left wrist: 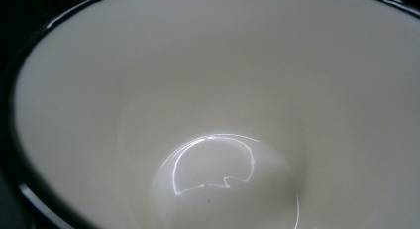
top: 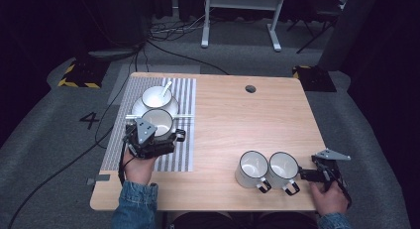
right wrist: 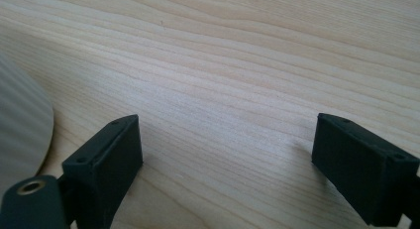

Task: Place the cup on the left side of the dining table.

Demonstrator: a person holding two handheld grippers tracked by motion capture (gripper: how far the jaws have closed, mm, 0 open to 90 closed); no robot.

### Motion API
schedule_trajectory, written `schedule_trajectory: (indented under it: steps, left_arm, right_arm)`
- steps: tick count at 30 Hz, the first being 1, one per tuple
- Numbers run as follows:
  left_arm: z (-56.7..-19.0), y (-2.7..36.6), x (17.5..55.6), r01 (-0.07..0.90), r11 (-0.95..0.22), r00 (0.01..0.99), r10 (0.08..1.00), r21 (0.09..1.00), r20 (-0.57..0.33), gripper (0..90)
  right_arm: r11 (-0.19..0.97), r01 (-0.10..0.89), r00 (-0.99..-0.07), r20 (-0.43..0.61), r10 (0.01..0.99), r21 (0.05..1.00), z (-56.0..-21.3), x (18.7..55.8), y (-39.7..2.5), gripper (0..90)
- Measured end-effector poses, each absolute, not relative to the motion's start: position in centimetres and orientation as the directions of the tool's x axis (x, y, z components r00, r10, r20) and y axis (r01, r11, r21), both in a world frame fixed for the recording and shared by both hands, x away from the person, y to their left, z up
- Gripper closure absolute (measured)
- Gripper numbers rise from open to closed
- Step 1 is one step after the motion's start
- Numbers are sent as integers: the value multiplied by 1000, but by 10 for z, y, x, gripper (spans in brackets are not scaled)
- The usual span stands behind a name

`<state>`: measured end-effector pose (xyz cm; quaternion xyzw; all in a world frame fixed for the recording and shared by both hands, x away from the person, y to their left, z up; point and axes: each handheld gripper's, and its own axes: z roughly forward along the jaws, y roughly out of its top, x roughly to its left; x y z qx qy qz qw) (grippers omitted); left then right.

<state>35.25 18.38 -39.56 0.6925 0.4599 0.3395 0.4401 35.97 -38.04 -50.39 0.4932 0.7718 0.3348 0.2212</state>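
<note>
A white enamel mug with a black rim sits at the front of my left gripper, over a striped mat. Its pale inside is pressed so close to the left gripper view that it covers the jaws, and the gripper appears shut on it. Two more white mugs stand side by side at the front right, handles toward the person. My right gripper rests just right of them, open, with bare wood between its fingertips. The curved side of the nearest mug shows at the left edge there.
Behind the held mug a white bowl with a spoon stands on a plate on the mat. The wooden table has a round cable hole at the back. Cables and desk legs lie on the floor beyond.
</note>
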Motion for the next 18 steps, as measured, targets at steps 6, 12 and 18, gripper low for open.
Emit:
schedule_trajectory:
  steps: [6,12,18]
  left_arm:
    - [-402,207,363,375,-128,287,958,918,16,29]
    - [-412,229,371,406,-77,245,969,911,-27,29]
    - [-427,232,384,460,-82,242,970,884,-36,29]
  right_arm:
    - [289,613,-415,-11,910,735,-504,360,-380,122]
    - [288,614,-414,-11,910,735,-504,360,-380,122]
    - [289,614,-414,-12,910,734,-504,360,-380,121]
